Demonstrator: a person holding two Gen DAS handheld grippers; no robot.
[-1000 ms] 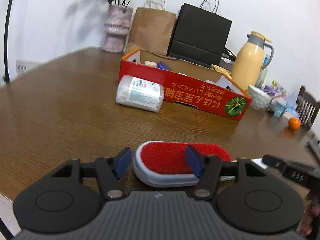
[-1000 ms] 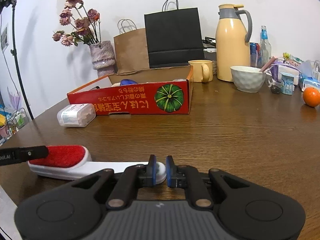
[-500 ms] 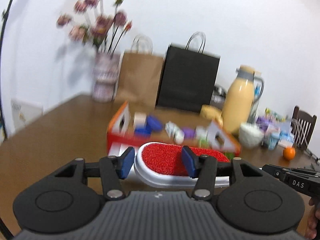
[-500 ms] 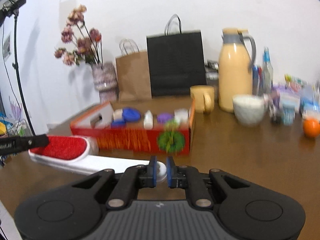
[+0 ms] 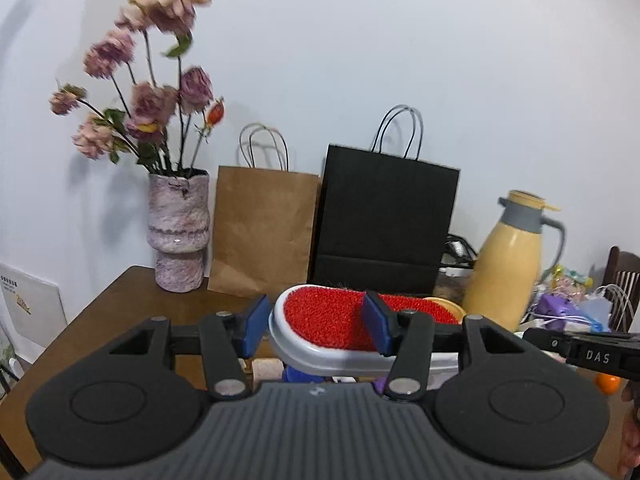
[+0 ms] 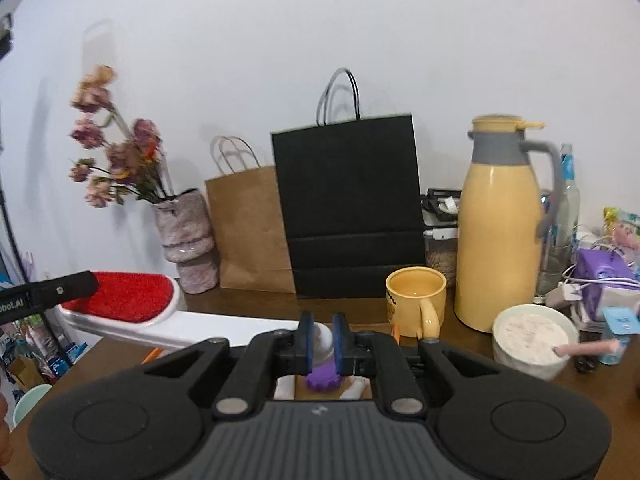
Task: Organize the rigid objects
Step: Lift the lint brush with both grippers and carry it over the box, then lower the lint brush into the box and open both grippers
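The lint brush point(image 5: 332, 316) shows a rough red pile pad set in a smooth, slightly glossy white plastic frame. Both grippers' housings look like matt black plastic, ribbed near the camera, with smooth blue pads point(image 5: 256, 322). The table point(image 5: 120, 304) is brown wood with a soft sheen. On the far side, the brown bag point(image 6: 252, 228) and black bag point(image 6: 348, 208) are matt paper, the vase point(image 5: 178, 228) rough and mottled, and the yellow jug point(image 6: 500, 232) smooth and satiny.

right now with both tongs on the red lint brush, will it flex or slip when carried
The lint brush probably stays stiff: its white body spans straight between the left tongs and right tongs without sagging. The smooth rounded handle tip could slip or pivot in the narrow right grip. It looks light for its length, likely hollow plastic.
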